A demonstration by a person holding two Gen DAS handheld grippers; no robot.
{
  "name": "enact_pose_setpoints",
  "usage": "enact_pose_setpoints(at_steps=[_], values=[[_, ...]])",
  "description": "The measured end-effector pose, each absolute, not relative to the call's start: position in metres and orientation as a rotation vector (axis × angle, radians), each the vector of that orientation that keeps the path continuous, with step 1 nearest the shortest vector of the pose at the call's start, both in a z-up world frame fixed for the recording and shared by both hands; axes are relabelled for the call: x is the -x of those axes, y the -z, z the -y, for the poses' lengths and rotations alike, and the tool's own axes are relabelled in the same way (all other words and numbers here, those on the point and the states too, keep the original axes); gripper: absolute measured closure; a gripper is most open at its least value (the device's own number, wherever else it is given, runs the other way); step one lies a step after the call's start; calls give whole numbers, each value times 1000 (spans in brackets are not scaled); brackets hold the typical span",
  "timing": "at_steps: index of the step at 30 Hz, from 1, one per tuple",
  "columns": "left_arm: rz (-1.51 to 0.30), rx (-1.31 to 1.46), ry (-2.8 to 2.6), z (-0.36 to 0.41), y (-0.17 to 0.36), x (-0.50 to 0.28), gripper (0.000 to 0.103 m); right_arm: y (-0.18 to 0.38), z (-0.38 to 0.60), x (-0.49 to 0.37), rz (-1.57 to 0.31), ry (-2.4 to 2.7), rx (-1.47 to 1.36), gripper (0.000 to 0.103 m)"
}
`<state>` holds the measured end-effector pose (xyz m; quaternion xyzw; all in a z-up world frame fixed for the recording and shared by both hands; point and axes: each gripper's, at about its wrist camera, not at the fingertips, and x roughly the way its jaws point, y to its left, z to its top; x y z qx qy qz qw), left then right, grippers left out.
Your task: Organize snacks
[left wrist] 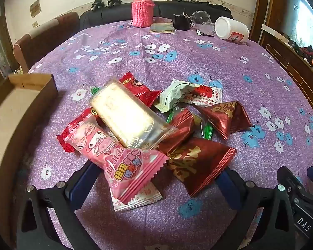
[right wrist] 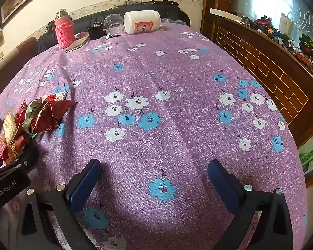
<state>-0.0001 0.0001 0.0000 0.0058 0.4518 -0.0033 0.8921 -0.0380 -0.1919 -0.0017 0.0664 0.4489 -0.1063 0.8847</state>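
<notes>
A pile of wrapped snacks lies on the purple flowered tablecloth [left wrist: 198, 66]. A pink cartoon packet [left wrist: 114, 158] lies on top at the front, a clear packet with a pale cake [left wrist: 125, 114] behind it, dark red and gold packets [left wrist: 196, 162] to the right, and a white and green packet [left wrist: 177, 95] further back. My left gripper [left wrist: 156, 179] is open, its blue fingers either side of the pile's near edge, with nothing held. My right gripper [right wrist: 154, 177] is open and empty over bare cloth. The pile [right wrist: 31, 116] shows at the left of the right wrist view.
An open cardboard box [left wrist: 20, 104] stands left of the pile. At the far edge are a pink flask in a knitted sleeve [left wrist: 143, 6], a tipped white jar [left wrist: 231, 29], a clear cup [left wrist: 201, 18], a black object [left wrist: 181, 21] and a flat packet [left wrist: 161, 28]. A wooden counter [right wrist: 271, 66] runs along the right.
</notes>
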Motion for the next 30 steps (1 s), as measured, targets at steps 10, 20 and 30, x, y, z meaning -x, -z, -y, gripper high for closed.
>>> enact_pose_setpoints(at_steps=[10, 20, 30], values=[[-939, -9, 8, 0, 0, 0, 0, 2, 192, 38, -934, 223, -135, 1], [-939, -9, 8, 0, 0, 0, 0, 2, 191, 38, -933, 223, -135, 1], [-940, -3, -1, 2, 1, -2, 0, 4, 191, 35, -931, 231, -140, 1]])
